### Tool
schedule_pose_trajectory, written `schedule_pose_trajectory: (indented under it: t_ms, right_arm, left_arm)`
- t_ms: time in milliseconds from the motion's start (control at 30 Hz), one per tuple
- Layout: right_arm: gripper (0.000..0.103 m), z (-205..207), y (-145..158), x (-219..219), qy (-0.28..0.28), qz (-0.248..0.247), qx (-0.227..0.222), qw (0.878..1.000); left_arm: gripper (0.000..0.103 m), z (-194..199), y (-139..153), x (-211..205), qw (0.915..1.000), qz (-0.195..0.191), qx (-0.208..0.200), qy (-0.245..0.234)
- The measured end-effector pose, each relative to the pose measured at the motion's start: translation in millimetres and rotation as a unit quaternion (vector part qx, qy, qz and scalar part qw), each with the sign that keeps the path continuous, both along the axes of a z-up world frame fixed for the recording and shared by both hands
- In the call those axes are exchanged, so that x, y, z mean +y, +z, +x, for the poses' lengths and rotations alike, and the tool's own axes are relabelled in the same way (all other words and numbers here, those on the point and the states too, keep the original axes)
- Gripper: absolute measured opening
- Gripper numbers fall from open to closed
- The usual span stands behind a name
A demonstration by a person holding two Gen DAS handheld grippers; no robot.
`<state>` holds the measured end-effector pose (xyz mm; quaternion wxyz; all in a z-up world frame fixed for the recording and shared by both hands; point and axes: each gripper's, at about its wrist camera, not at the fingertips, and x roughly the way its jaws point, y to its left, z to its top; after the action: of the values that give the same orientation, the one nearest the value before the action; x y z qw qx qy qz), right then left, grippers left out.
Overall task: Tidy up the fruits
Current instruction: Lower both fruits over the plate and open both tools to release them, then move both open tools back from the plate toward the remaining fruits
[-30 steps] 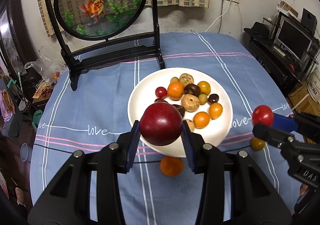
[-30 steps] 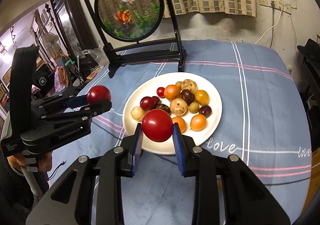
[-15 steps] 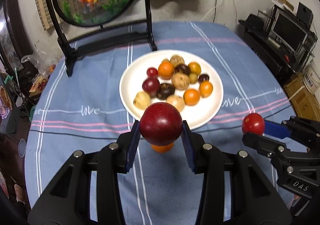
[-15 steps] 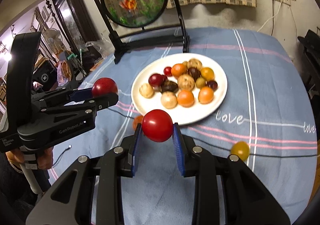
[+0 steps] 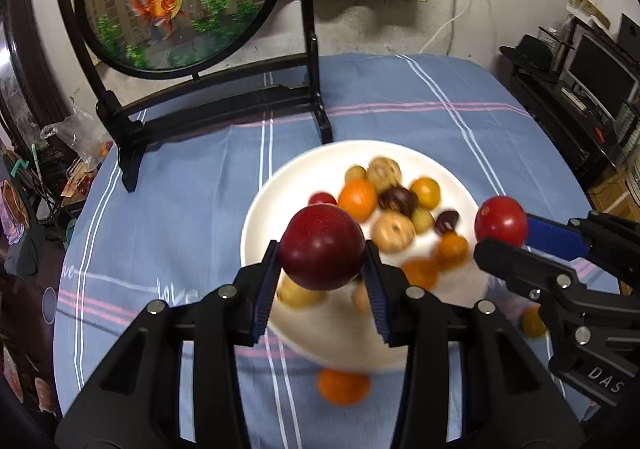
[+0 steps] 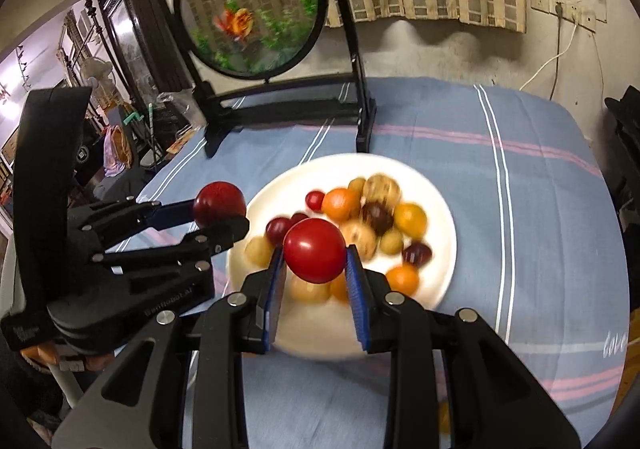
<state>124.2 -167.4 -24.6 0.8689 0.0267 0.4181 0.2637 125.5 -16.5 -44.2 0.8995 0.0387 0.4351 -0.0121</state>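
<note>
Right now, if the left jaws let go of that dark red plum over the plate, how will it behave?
The dark red plum looks round and glossy, so it would likely roll. It sits above the white plate, whose crowded fruit may deflect it. The smooth skin probably slips under a loose grip.

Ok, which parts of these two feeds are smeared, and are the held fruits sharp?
Left wrist view: white round plate and its fruits motion-blurred; dark red plum in the left hand-held gripper sharp. Right wrist view: plate again smeared, bright red tomato in the right hand-held gripper crisp; both fisheye-bent.
</note>
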Motion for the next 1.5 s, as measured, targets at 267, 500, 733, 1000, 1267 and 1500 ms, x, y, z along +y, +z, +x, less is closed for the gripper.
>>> schedule_pose_trajectory:
  t_ms: [267,500,733,1000,1267,1500]
  right_arm:
    - [0.030,60.4,-13.1,10.6,-0.007,-0.005,0.007,1.000]
    - [0.030,85.6,-29.6,13.7,-0.004,-0.009,0.019,1.000]
    - [0.030,98.3,-43.5,16.0,-0.003,-0.014,0.032,0.999]
    - [0.030,108.2,-52.2,17.2,-0.004,-0.011,0.039,0.999]
    - [0.031,111.9,-53.9,16.9,-0.002,-0.009,0.046,0.999]
    - [0.036,109.4,-40.2,17.0,-0.005,-0.018,0.040,0.999]
  left_arm:
    - [0.042,47.1,-15.9,3.7,0.9999,0.004,0.012,0.009]
    - [0.042,61.2,-31.9,0.0,0.9997,0.002,0.026,0.000]
    - [0.042,77.2,-44.3,-5.3,0.9994,0.006,0.035,-0.004]
    - [0.042,84.5,-51.7,-6.5,0.9992,0.004,0.038,-0.013]
    - [0.047,83.6,-55.3,-5.3,0.9989,0.002,0.043,-0.019]
    - [0.067,72.8,-41.0,-7.8,0.9994,0.015,0.016,-0.025]
